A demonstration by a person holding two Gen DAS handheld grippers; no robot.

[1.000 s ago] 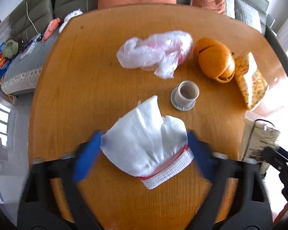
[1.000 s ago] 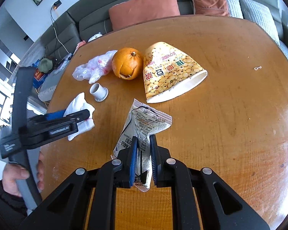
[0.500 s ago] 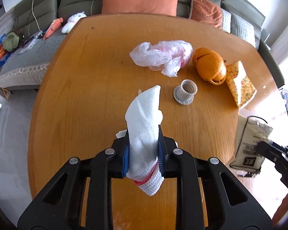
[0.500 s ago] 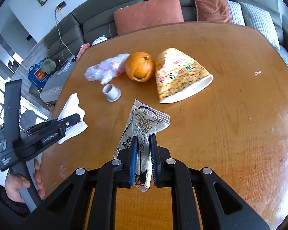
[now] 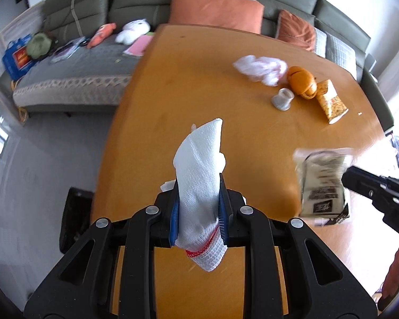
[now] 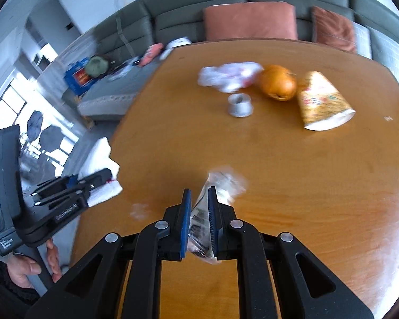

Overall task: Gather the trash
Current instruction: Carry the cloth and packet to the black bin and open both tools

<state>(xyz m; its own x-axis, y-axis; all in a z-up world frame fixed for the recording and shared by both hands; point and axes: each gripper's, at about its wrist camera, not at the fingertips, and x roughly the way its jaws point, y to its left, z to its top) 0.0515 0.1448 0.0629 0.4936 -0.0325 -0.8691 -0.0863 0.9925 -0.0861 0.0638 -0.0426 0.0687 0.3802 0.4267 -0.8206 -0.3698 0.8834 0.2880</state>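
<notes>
You are mid-carry with 2 pieces lifted: your left gripper [image 5: 198, 214] is clenched on the white knitted cloth with a red stripe [image 5: 199, 180] at lower centre, your right gripper [image 6: 199, 222] on the crinkly printed plastic wrapper [image 6: 203, 212], so next find the bin, possibly the dark container [image 5: 74, 218] at lower left.

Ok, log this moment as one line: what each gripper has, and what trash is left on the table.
left gripper: shut on white cloth | right gripper: shut on printed wrapper | table: plastic bag, orange peel, paper cup, small white piece
</notes>
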